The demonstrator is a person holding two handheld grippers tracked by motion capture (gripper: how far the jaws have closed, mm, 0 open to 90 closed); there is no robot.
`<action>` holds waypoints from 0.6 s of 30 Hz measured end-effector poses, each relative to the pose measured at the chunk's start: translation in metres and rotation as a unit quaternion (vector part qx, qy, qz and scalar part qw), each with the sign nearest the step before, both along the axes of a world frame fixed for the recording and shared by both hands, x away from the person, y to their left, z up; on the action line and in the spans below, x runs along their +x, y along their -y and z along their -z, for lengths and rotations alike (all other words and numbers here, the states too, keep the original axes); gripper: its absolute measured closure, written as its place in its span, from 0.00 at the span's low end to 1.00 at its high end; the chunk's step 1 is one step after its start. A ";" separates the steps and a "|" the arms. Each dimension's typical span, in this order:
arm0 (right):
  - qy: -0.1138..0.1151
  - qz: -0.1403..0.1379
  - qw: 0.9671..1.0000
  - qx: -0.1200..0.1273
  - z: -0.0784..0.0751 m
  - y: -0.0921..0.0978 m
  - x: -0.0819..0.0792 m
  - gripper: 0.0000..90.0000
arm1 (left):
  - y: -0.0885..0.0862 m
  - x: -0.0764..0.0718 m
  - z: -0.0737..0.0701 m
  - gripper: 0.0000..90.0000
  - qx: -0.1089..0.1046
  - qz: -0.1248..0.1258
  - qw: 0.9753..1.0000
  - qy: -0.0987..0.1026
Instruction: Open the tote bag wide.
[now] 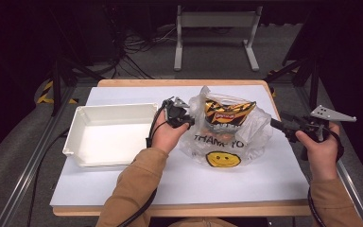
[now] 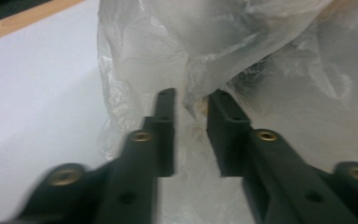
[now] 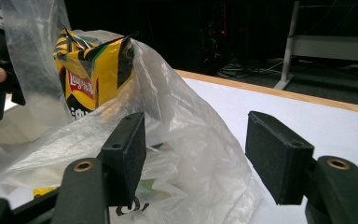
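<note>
A clear plastic bag (image 1: 227, 137) printed with a yellow smiley face lies on the white-covered desk (image 1: 137, 182), and serves as the landmark here. Inside it stands a yellow and black chip packet (image 1: 227, 113), its crimped top poking up through the bag's open mouth. Just left of the bag, the left hand-held gripper (image 1: 187, 118) presses against the film; in the left gripper view its jaws stand a narrow gap apart with a fold of the bag's edge (image 2: 193, 100) running between them, though whether they pinch it cannot be told. At the bag's right side, the right hand-held gripper (image 1: 275, 124) points toward it with jaws spread wide, holding nothing, the crumpled plastic (image 3: 186, 140) lying just ahead of them. Further left of the bag, beyond the left hand, rests a white rectangular tray (image 1: 78, 127).
</note>
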State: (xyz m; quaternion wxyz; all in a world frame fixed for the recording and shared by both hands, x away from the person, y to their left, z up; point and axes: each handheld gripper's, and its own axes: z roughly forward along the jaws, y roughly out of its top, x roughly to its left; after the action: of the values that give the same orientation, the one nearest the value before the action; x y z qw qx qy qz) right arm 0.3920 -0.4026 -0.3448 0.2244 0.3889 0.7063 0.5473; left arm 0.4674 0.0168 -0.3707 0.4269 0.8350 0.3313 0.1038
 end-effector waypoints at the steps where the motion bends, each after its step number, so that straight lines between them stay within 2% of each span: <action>1: -0.001 0.001 1.000 0.000 0.000 0.000 0.000 0.43 | -0.001 -0.002 -0.002 0.72 -0.008 -0.001 1.000 0.004; 2: -0.001 0.001 1.000 0.000 0.000 0.000 0.000 0.43 | -0.001 -0.002 -0.002 0.65 -0.008 -0.001 1.000 0.004; 3: -0.001 0.000 1.000 0.000 0.000 0.000 0.000 0.43 | -0.005 -0.008 -0.007 0.54 -0.037 0.004 0.999 0.007; 4: -0.001 0.000 1.000 0.000 0.000 0.000 0.000 0.43 | -0.005 -0.008 -0.007 0.52 -0.037 0.004 0.999 0.007; 5: -0.002 0.001 1.000 0.000 0.000 0.000 0.000 0.43 | -0.006 -0.010 -0.009 0.52 -0.048 0.012 0.999 0.007; 6: -0.002 0.001 1.000 0.000 0.000 0.000 0.000 0.43 | -0.006 -0.014 -0.010 0.48 -0.056 0.019 0.998 0.010; 8: -0.001 0.000 1.000 -0.001 0.000 -0.001 0.000 0.43 | -0.007 -0.019 -0.013 0.39 -0.061 0.021 0.998 0.018; 10: -0.001 0.000 1.000 -0.001 0.000 -0.001 0.000 0.43 | -0.008 -0.023 -0.016 0.35 -0.067 0.026 0.997 0.023; 13: -0.001 0.000 1.000 -0.001 0.000 -0.001 0.000 0.43 | -0.010 -0.030 -0.023 0.27 -0.066 0.019 0.997 0.039; 14: -0.001 0.000 1.000 0.000 0.000 -0.001 0.000 0.43 | -0.010 -0.030 -0.023 0.24 -0.066 0.019 0.997 0.039; 18: -0.001 0.000 1.000 0.000 0.000 0.000 0.000 0.43 | -0.013 -0.044 -0.040 0.17 -0.075 0.012 0.995 0.070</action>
State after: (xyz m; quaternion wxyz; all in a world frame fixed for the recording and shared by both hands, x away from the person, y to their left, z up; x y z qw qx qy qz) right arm 0.3921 -0.4022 -0.3447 0.2243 0.3894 0.7065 0.5467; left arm 0.4230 0.0299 -0.3311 0.5117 0.7952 0.2974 0.1316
